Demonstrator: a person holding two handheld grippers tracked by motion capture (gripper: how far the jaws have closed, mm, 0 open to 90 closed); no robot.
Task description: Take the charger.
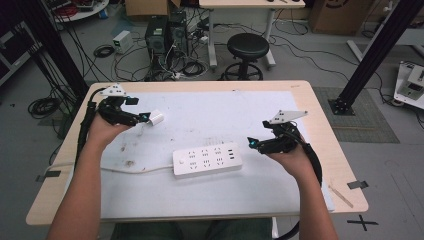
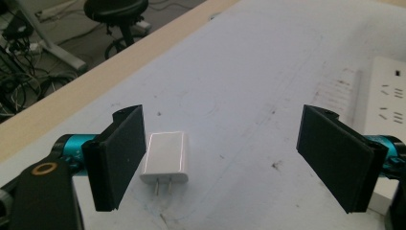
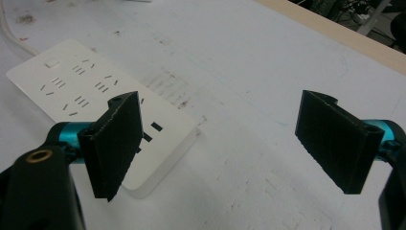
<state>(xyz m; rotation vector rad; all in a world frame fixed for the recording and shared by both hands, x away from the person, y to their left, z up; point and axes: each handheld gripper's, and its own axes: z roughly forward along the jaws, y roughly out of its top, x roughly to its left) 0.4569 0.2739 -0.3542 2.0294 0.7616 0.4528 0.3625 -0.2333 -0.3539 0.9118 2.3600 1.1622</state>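
A white power strip (image 1: pixel 207 160) lies in the middle of the white mat, its cord trailing off to the left. In the left gripper view its end (image 2: pixel 389 96) shows at the right edge. A small white plug adapter (image 1: pixel 156 119) lies at the mat's upper left, prongs toward me (image 2: pixel 165 158). My left gripper (image 1: pixel 144 118) (image 2: pixel 234 160) stands open, the adapter close to its left jaw, not pressed. My right gripper (image 1: pixel 252 143) (image 3: pixel 234 148) is open just right of the strip (image 3: pixel 95 96), whose near end lies behind its left jaw.
The white mat (image 1: pixel 280 185) covers most of a wooden table (image 1: pixel 335 165). Beyond the far edge stand a black stool (image 1: pixel 247 50), computer towers (image 1: pixel 165 32) and tangled cables on the floor. Black frame posts (image 1: pixel 380 45) rise at both sides.
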